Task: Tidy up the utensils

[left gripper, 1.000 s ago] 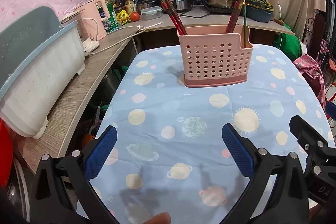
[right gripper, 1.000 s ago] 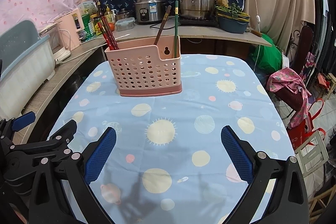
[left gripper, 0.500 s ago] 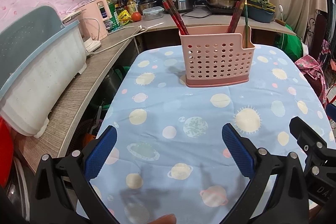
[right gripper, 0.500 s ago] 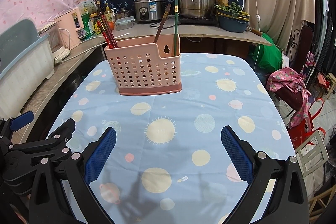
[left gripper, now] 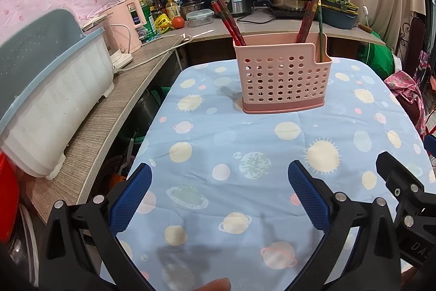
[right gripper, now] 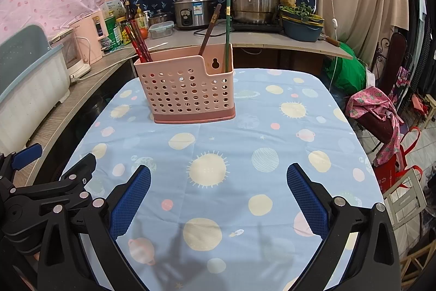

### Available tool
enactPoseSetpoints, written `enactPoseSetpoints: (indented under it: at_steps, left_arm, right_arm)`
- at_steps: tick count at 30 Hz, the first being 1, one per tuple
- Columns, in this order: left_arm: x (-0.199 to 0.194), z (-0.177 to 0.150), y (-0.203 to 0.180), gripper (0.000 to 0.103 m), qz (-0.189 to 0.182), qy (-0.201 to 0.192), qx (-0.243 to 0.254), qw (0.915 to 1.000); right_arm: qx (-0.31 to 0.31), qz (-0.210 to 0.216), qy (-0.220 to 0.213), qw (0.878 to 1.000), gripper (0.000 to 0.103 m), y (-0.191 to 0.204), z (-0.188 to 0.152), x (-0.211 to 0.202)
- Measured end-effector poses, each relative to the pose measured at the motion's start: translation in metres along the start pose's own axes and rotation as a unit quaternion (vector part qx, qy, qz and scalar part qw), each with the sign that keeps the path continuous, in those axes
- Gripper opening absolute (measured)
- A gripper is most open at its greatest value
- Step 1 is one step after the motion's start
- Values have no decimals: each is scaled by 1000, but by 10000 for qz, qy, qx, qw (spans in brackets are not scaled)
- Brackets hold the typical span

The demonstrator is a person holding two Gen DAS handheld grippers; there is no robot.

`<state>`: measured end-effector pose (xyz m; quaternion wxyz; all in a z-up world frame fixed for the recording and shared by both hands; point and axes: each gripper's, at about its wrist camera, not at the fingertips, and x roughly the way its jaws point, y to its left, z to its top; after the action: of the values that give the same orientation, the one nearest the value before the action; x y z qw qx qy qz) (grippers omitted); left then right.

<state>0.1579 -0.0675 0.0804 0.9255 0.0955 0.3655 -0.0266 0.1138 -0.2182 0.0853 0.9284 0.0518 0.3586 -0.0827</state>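
Both tools, left tool (left gripper: 219, 192) and right tool (right gripper: 218, 191), gape wide, empty; I could tip the light basket (right gripper: 188, 89) by snagging a chopstick (right gripper: 227, 34).

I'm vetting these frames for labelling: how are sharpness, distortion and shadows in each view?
Left wrist view: sharp, no motion blur; fisheye bends the counter edge; soft shadows fall beside the pink utensil holder. Right wrist view: equally sharp; dark vignette at the corners; faint shadows on the tablecloth near the right gripper.
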Motion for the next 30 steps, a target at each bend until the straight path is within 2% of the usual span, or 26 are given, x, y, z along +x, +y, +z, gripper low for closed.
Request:
enactPoseSetpoints:
  at_steps: [30]
  left_arm:
    - [2,2,1,96,38,16,-18,10000]
  right_arm:
    - [8,-5,14,10000,97,0,-1,1]
